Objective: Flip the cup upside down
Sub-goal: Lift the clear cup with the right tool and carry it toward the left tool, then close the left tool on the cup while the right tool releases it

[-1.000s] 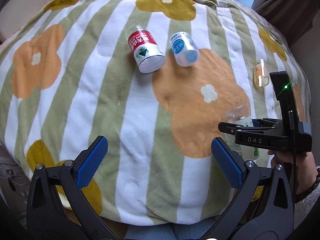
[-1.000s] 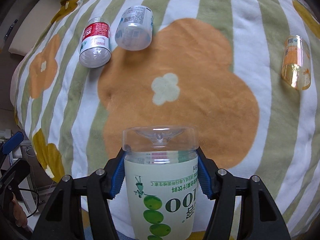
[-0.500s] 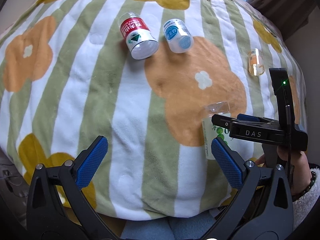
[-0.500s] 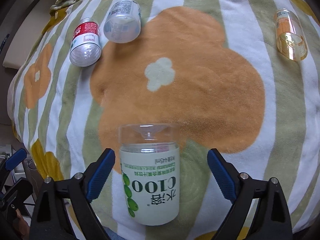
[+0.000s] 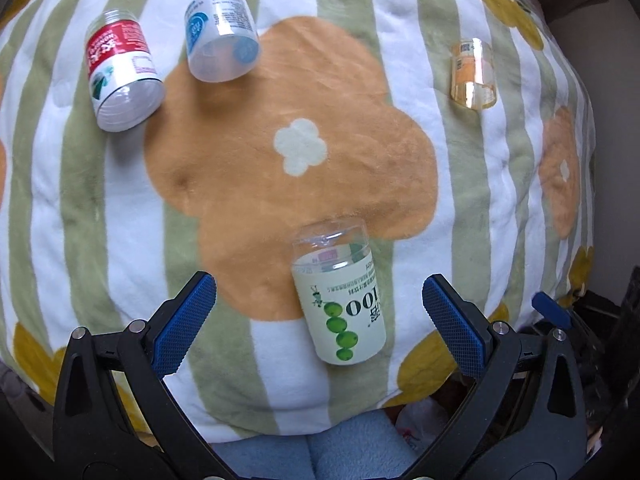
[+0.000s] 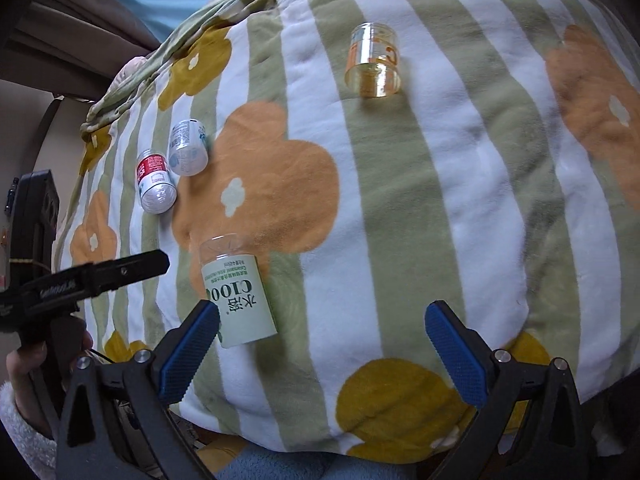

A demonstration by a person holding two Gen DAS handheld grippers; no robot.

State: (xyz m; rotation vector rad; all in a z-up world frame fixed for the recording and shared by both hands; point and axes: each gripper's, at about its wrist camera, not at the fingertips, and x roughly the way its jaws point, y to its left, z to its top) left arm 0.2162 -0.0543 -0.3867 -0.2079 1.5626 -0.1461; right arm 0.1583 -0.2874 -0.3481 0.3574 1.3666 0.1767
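Observation:
A clear cup with a pale green C100 label (image 5: pixel 340 296) stands base up on the flowered blanket (image 5: pixel 320 152). It sits between my left gripper's open fingers, a little ahead of them. My left gripper (image 5: pixel 320 320) is open and empty. In the right wrist view the same cup (image 6: pixel 236 292) stands just left of my right gripper (image 6: pixel 320 344), which is open and empty. The left gripper also shows at the left edge of the right wrist view (image 6: pixel 132 268).
A red-labelled cup (image 5: pixel 120 76) and a blue-labelled cup (image 5: pixel 220 36) stand at the far left of the blanket. An orange-labelled clear cup (image 5: pixel 474 74) stands at the far right. The blanket's near edge drops off just ahead of both grippers.
My right gripper opened, let go of the green cup and swung away to the right. My left gripper moved right, so the cup now sits between its fingers.

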